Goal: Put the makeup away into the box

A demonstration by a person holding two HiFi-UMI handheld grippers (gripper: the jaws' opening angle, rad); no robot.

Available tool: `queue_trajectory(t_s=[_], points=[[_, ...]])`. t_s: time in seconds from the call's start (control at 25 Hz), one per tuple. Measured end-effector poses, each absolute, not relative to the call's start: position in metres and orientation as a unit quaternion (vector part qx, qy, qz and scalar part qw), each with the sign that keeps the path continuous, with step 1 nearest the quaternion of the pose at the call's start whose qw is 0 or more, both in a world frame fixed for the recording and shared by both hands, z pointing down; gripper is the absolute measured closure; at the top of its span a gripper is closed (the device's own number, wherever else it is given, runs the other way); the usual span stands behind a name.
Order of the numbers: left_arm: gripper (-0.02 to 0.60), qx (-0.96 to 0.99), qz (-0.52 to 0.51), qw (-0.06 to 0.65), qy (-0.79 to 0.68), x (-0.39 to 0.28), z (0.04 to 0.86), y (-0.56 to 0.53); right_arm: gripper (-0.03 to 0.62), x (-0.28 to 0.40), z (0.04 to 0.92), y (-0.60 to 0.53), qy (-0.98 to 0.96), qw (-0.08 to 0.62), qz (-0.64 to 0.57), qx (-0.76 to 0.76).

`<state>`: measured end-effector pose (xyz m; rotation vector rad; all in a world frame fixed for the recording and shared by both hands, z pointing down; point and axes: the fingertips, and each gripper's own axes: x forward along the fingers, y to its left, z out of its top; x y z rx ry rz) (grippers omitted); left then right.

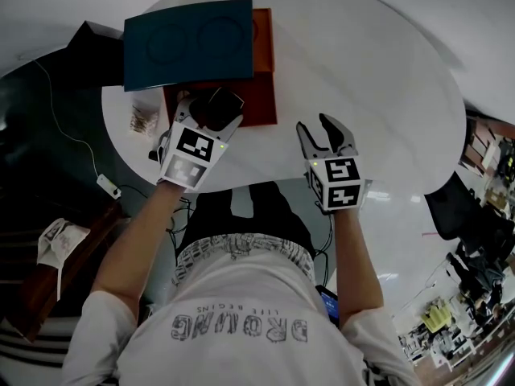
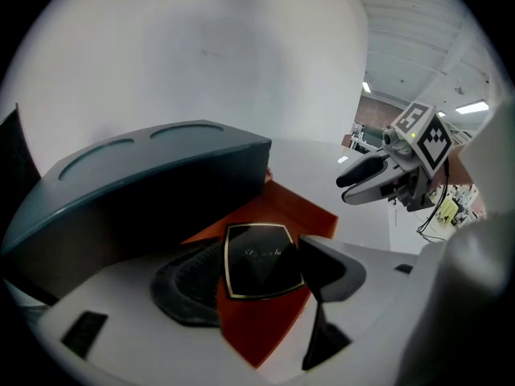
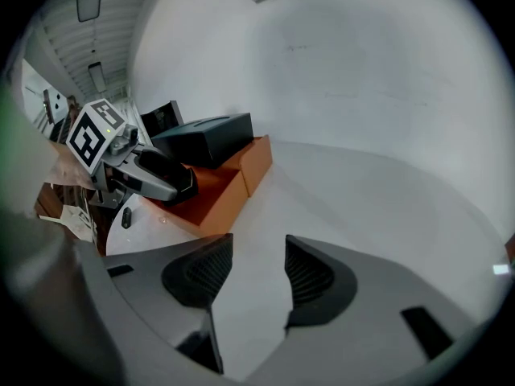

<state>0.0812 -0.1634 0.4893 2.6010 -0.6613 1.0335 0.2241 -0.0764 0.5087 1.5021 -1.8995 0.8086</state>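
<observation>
Left tool [image 1: 211, 111] grips the compact [image 2: 261, 260] by its edges, low centre of its view, above the orange box [image 1: 259, 95]. It looks light, rigid, glossy-slick, probably breakable inside; opposite edges suit best. Right tool [image 1: 324, 135] gapes empty over the table [image 1: 362, 79].

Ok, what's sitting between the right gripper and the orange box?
Nothing. Only bare white tabletop lies between the right gripper and the orange box. The right gripper view shows that stretch plainly, and the head view agrees.
</observation>
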Motion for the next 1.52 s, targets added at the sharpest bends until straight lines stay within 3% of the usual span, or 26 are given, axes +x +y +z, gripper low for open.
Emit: queue_trajectory(t_s=[0.76, 1.52], points=[[0.253, 0.868, 0.418, 0.159, -0.215, 0.073, 0.533, -0.173, 0.381, 0.226, 0.519, -0.099, -0.714, 0.288, 0.315, 0.556], [0.253, 0.866, 0.418, 0.174, -0.213, 0.071, 0.540, -0.175, 0.381, 0.225, 0.521, -0.101, -0.713, 0.288, 0.316, 0.555]])
